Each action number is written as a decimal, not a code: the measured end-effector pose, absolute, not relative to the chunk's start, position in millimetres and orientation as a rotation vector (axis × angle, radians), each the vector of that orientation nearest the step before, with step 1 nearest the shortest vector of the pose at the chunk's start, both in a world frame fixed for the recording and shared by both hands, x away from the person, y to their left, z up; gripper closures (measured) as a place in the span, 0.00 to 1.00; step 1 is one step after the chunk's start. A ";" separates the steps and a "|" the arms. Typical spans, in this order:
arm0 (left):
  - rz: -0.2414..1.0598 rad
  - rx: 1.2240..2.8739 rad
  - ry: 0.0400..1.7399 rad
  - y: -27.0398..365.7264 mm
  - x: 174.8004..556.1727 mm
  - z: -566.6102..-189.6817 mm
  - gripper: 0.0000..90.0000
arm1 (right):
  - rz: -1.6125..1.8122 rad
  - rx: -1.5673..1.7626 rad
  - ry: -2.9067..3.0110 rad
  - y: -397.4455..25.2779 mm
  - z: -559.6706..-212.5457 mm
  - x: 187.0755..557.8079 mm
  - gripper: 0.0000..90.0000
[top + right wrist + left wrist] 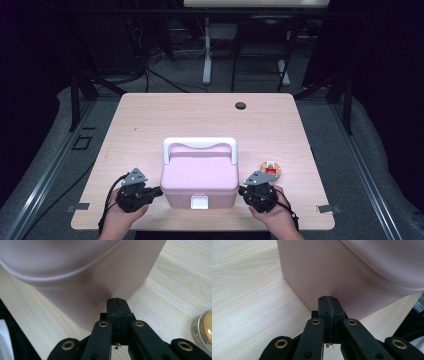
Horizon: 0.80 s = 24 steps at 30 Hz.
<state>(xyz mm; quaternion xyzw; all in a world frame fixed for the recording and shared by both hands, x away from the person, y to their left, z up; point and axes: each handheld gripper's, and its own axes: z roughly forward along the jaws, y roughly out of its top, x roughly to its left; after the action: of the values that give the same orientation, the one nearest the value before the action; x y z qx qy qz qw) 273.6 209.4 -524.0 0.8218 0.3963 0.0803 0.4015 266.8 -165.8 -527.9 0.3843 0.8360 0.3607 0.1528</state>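
With both jaw pairs pinched together on nothing, the left tool [159, 190] and right tool [242, 190] press opposite sides of the pink box [199, 175] near the table's [150, 120] front edge, so I'd squeeze evenly, keeping it square.

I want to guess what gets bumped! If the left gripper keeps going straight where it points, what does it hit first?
The left gripper, jaws shut, points at the pink box. It would meet the box's side wall first; its tips look almost against it already, though contact is hard to judge.
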 end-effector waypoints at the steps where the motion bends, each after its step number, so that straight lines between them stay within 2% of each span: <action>1: 0.201 2.086 0.994 209.7 273.6 -523.6 1.00 | 1.037 1.117 2.409 -166.4 -527.6 266.8 1.00; 8: 0.184 2.037 1.035 210.4 271.0 -523.2 1.00 | 1.047 1.127 2.421 -168.9 -528.0 265.8 1.00; 14: 0.206 1.988 1.054 218.0 273.0 -519.9 0.96 | 1.086 1.187 2.382 -175.4 -528.9 269.4 0.96; 17: 0.221 1.974 1.062 221.5 274.2 -516.6 0.92 | 1.119 1.206 2.347 -180.6 -526.4 271.2 0.92; 20: 0.219 1.954 1.065 225.6 275.6 -509.3 0.85 | 1.143 1.216 2.320 -185.4 -521.2 272.8 0.88; 21: 0.221 1.956 1.068 226.8 276.4 -506.5 0.80 | 1.148 1.206 2.307 -187.6 -516.1 273.2 0.86; 24: 0.222 1.953 1.077 231.1 279.2 -496.4 0.74 | 1.165 1.195 2.302 -188.8 -508.5 274.0 0.82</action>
<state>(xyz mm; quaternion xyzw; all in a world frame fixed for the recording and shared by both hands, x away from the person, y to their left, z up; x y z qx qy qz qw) 279.2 231.1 -496.4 0.7845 0.4326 0.0894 0.4352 274.0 -188.8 -508.5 0.4155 0.8007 0.4053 0.1485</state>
